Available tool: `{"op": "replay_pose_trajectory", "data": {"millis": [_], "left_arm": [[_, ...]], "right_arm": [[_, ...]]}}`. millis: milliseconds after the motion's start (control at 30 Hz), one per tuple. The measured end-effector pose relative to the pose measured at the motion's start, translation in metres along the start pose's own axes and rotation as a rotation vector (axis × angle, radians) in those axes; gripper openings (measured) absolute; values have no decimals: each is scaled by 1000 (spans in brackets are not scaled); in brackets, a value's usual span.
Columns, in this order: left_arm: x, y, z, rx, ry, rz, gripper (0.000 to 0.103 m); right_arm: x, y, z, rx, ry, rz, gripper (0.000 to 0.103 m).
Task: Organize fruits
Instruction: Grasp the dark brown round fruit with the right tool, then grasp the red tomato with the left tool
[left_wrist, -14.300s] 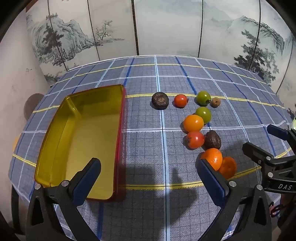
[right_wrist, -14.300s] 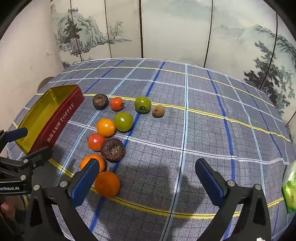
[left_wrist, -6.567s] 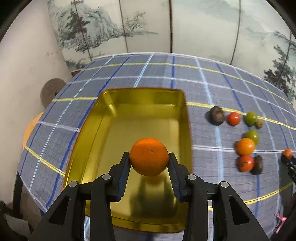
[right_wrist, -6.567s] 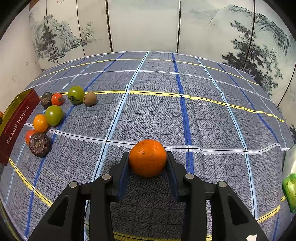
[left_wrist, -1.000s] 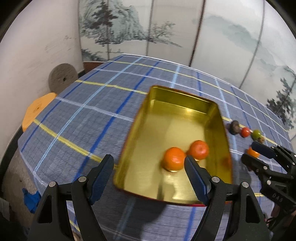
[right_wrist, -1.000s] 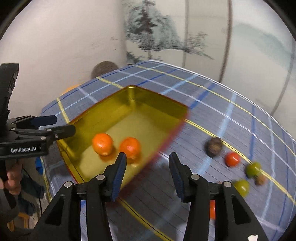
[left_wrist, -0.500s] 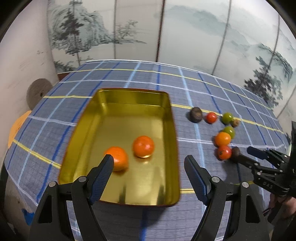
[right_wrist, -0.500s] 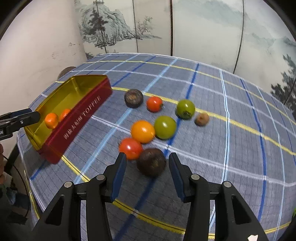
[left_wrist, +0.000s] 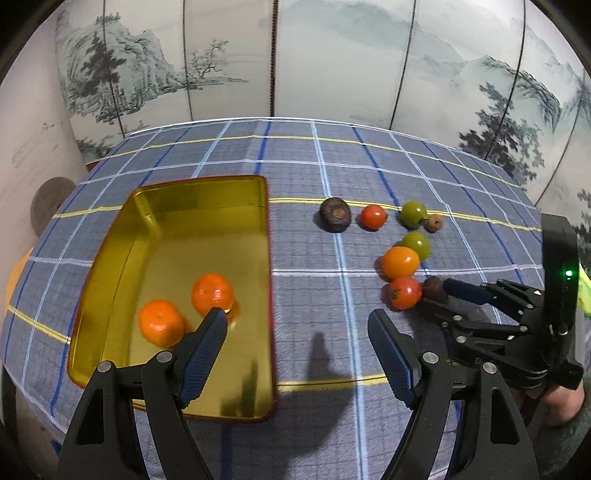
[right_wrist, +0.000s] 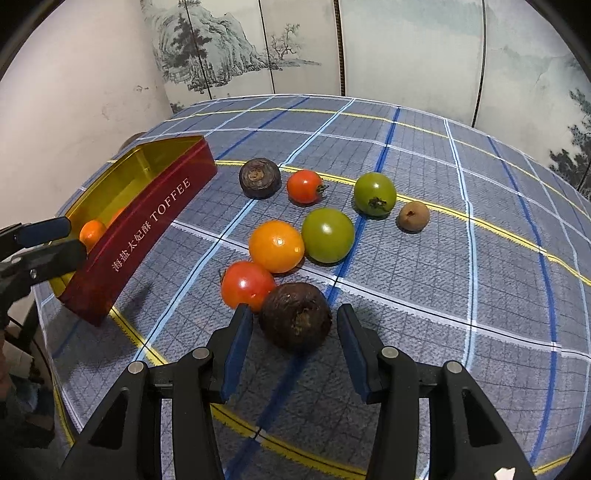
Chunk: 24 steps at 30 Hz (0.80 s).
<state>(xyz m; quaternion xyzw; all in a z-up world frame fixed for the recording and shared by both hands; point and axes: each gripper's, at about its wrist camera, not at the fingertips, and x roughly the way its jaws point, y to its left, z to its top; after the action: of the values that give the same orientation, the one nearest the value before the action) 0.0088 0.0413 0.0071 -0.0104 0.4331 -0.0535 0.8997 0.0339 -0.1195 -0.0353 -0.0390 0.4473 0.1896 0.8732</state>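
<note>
Inspector: Starting at the table's left edge, the toffee tin (left_wrist: 110, 280) holds two mandarins (left_wrist: 212, 294), loose on its gold floor. The left gripper (left_wrist: 297, 332) hangs over the tin's near right corner, jaws spread, holding nothing.

Assessor: And the target?

Inspector: The dark brown fruit (right_wrist: 295, 315) lies toward the table's near edge, at the near end of the cluster, touching a red tomato (right_wrist: 248, 284). The right gripper (right_wrist: 294, 326) straddles it, jaws spread, neither pad visibly touching it yet.

Assessor: Handling?

Inspector: It appears light, with a rough, matte, wrinkled skin, so it likely will not slip. Firmness cannot be told; a gentle pinch across its widest middle seems safest. The left finger (right_wrist: 236, 347) sits just beside the tomato, which may roll if nudged.
</note>
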Motion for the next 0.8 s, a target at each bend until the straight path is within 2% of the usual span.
{"op": "replay_pose_trajectory", "data": {"millis": [167, 233, 433, 600, 800], "left_arm": [[5, -12, 2, 25, 1, -11, 79], [8, -19, 3, 36, 6, -19, 79], [18, -36, 4, 61, 18, -47, 79], [28, -50, 5, 67, 31, -85, 79], [45, -62, 6, 59, 49, -112, 79]], "right_arm": [[7, 0, -1, 10, 15, 16, 42], [6, -1, -2, 10, 6, 14, 37], [3, -8, -3, 30, -3, 14, 36], [-3, -36, -5, 73, -18, -52, 36], [-10, -71, -7, 95, -40, -174, 36]]}}
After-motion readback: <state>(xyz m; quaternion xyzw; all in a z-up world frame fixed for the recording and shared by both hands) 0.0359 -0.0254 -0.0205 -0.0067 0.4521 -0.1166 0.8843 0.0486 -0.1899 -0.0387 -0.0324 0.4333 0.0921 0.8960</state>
